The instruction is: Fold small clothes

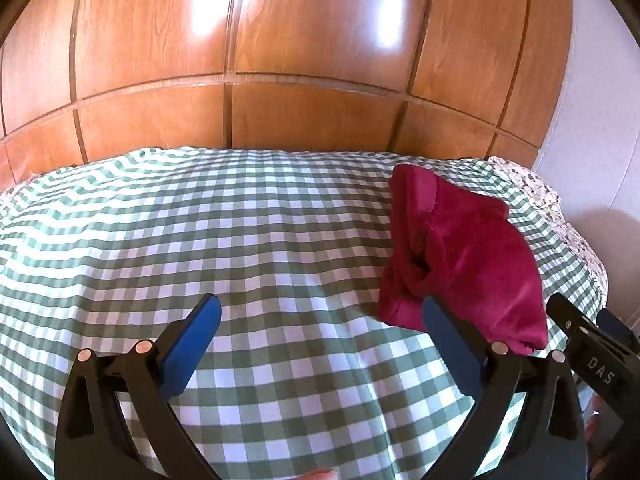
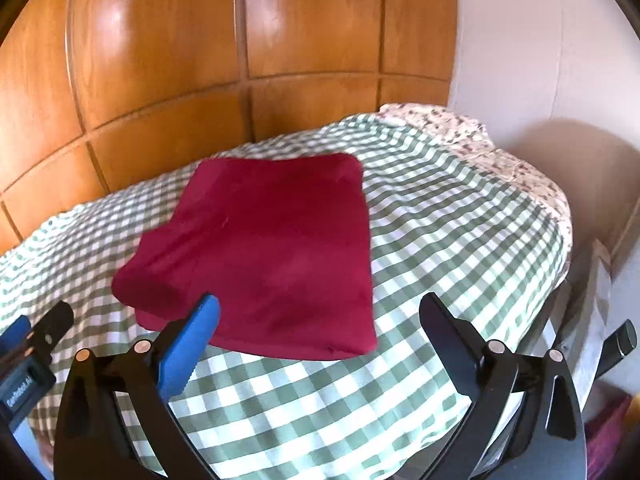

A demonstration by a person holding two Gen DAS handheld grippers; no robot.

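Crimson cloth, a small garment [image 2: 260, 248] already doubled into a rough rectangle, is lying on the green-and-white checked cover [image 2: 420, 248] of the surface, toward its far right corner and close to the wooden panelled wall [image 2: 160, 60] running behind the far edge. In the right wrist view the top layer is looking smooth and square-cornered, while the near left corner is bulging where the layers are stacking unevenly; in the left wrist view the same side is showing loose, open folds and a dark gap between layers. The left gripper [image 1: 320, 340] is hovering above bare checks near the front edge, its jaws standing wide apart with nothing between them, and its right fingertip [image 1: 436, 312] is overlapping the garment's near corner in the picture, though whether it is touching cannot be told. The right gripper [image 2: 320, 336] is likewise gaping and empty, with its blue finger pad [image 2: 192, 336] just at the cloth's near edge. A patterned sheet [image 2: 480, 140] is peeking out at the far right corner. Judging by this, the folding itself seems nearly finished and the step in hand is either a last fold or a tidy. The next move probably calls for pinching the ragged left side, gathering every layer together, and laying it flat without dragging the cover beneath.
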